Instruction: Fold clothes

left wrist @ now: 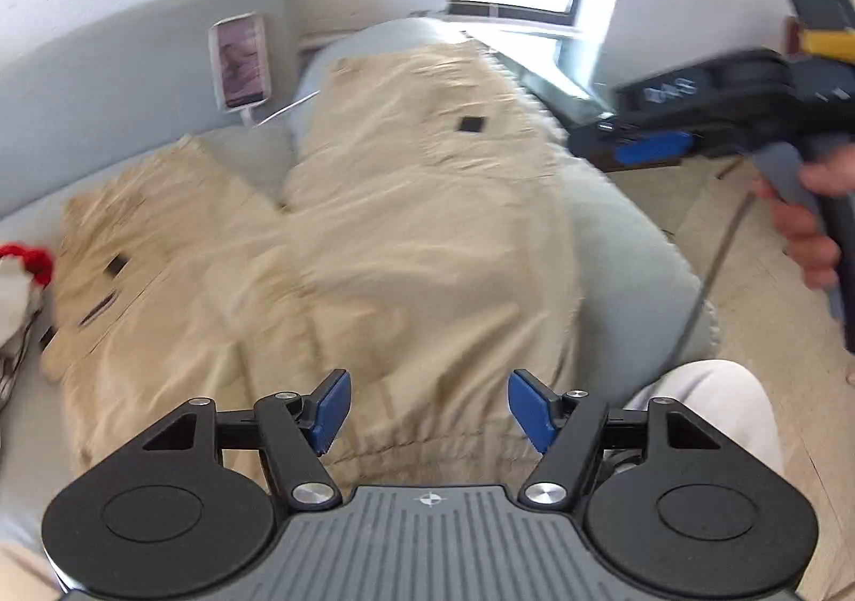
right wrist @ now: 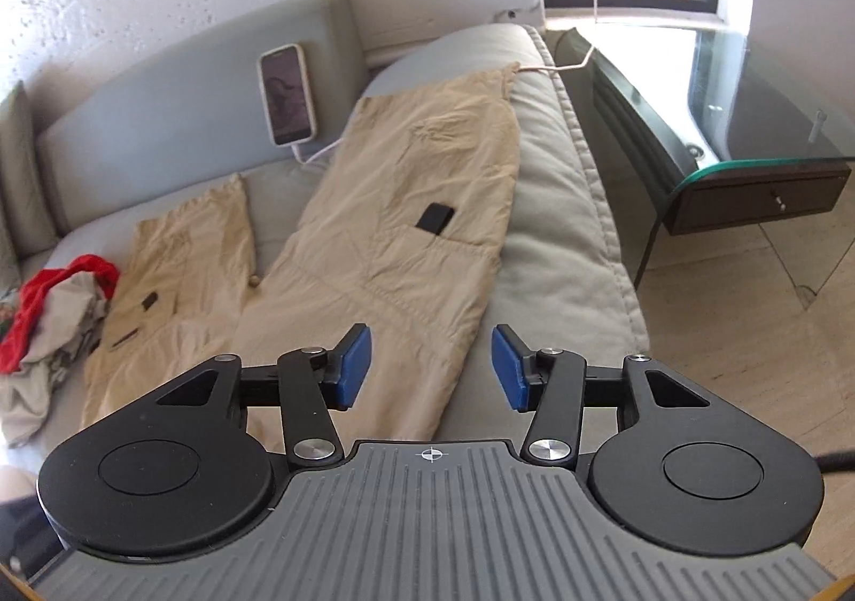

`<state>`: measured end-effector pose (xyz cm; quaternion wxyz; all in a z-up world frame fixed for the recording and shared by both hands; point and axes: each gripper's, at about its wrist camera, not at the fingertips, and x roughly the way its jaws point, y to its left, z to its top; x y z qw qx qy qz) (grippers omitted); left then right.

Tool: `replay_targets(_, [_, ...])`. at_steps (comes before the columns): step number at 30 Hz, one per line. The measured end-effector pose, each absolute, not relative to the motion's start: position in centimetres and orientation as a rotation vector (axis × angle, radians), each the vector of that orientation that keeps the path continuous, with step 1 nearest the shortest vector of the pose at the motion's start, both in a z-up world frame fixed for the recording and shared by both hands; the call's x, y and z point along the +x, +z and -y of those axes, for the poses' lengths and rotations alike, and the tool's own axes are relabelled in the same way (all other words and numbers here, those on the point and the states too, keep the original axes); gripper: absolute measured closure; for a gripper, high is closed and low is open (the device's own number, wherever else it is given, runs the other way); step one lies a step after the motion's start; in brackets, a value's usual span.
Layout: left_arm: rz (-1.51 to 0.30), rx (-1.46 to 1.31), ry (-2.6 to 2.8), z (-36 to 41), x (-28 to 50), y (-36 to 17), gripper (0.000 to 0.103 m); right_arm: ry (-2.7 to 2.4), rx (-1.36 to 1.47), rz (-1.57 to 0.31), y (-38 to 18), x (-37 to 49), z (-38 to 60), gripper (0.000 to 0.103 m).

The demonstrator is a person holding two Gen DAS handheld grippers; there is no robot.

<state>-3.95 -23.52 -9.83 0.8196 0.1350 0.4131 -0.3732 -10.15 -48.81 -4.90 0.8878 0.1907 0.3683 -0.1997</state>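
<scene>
Beige cargo trousers [left wrist: 406, 237] lie spread flat on a grey sofa [left wrist: 614, 248], legs pointing away and apart; they also show in the right wrist view [right wrist: 406, 227]. My left gripper [left wrist: 429, 411] is open and empty, just above the waistband end. My right gripper [right wrist: 430, 367] is open and empty, above the near right edge of the right trouser leg. The right gripper also shows in the left wrist view [left wrist: 641, 147], held in a hand at the right, off the sofa edge.
A phone [right wrist: 287, 94] on a white cable leans on the sofa back. A pile of red and grey clothes [right wrist: 48, 328] lies at the left. A glass side table [right wrist: 748, 131] stands right of the sofa, under a window. Tiled floor [right wrist: 748, 323] lies to the right.
</scene>
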Motion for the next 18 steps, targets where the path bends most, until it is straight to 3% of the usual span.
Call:
replay_targets(4, [-0.885, 0.286, -0.614, 21.8, -2.0, -11.7, 0.038, -0.341, 0.424, -0.764, -5.6, -11.1, 45.1, 0.051])
replay_targets(7, [-0.851, 0.313, -0.537, 22.3, -0.6, -14.4, 0.044, -0.321, 0.375, -0.804, -7.8, -9.5, 42.8, 0.062])
replay_targets(8, [-0.849, 0.316, -0.514, 22.2, -0.4, -15.1, 0.048, -0.323, 0.366, -0.818, -8.8, -8.9, 42.4, 0.070])
replay_targets(10, [-0.910, 0.298, -0.476, 22.1, 0.6, -16.6, 0.059, -0.333, 0.349, -0.854, -10.9, -7.7, 41.6, 0.071])
replay_targets(15, [-0.963, 0.322, -0.515, 21.3, 0.2, -17.7, 0.056, -0.302, 0.228, -1.059, -16.0, -7.1, 39.8, 0.069])
replay_targets(18, [-0.965, 0.327, -0.523, 20.9, -0.3, -17.4, 0.055, -0.303, 0.188, -1.114, -16.0, -9.3, 38.8, 0.071])
